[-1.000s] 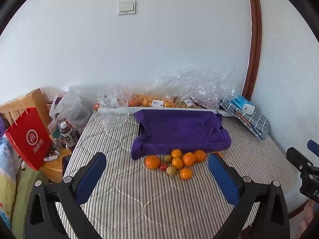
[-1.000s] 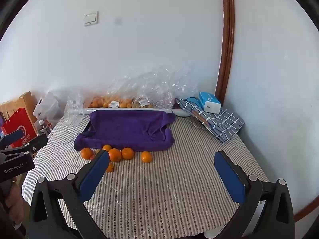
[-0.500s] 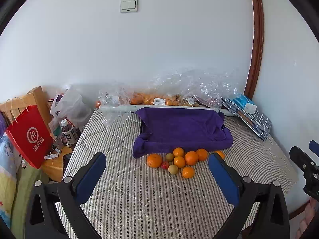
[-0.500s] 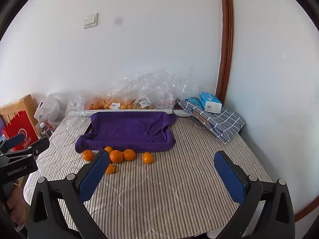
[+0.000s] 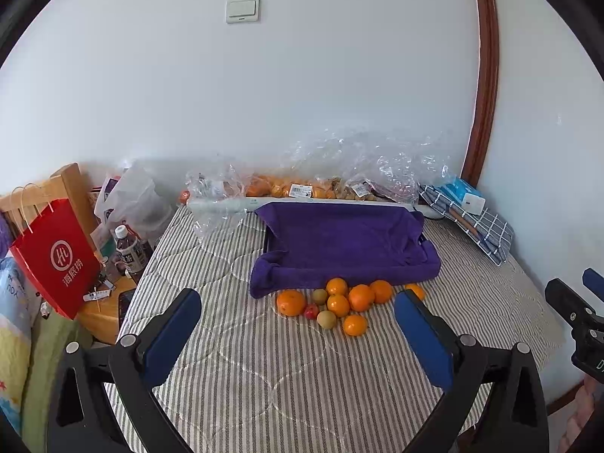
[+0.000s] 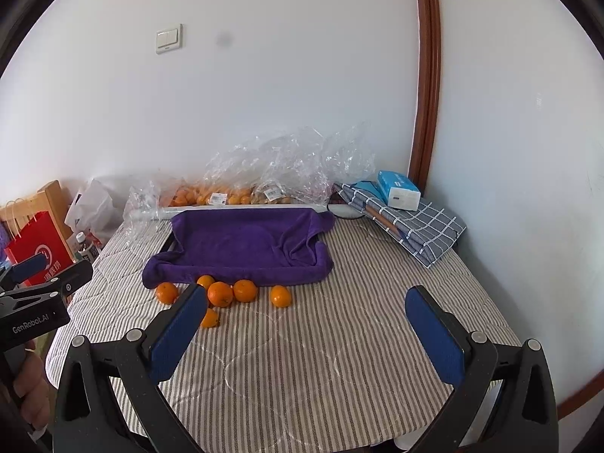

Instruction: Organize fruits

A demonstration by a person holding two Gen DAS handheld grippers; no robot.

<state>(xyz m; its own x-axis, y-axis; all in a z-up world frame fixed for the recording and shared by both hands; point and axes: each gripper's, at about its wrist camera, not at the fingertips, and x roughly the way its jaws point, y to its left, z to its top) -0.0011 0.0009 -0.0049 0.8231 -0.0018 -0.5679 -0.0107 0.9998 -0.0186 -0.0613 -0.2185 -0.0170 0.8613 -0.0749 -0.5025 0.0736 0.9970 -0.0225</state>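
A pile of loose fruit (image 5: 339, 304) lies on the striped cloth in front of a tray lined with a purple towel (image 5: 347, 245): several oranges, two small yellow-green fruits and one small red one. The pile (image 6: 221, 294) and the towel tray (image 6: 241, 241) also show in the right wrist view. My left gripper (image 5: 298, 324) is open and empty, held above the near part of the table, short of the fruit. My right gripper (image 6: 305, 321) is open and empty, to the right of the pile.
Clear plastic bags of fruit (image 5: 313, 188) lie along the back wall. A folded checked cloth with a blue tissue box (image 6: 398, 190) sits at the back right. A red paper bag (image 5: 56, 260), bottles and a wooden stool stand off the table's left edge.
Both grippers have moved slightly, so the fruit and tray sit a little lower in the right view. Both stay open. Nothing on the table has moved.
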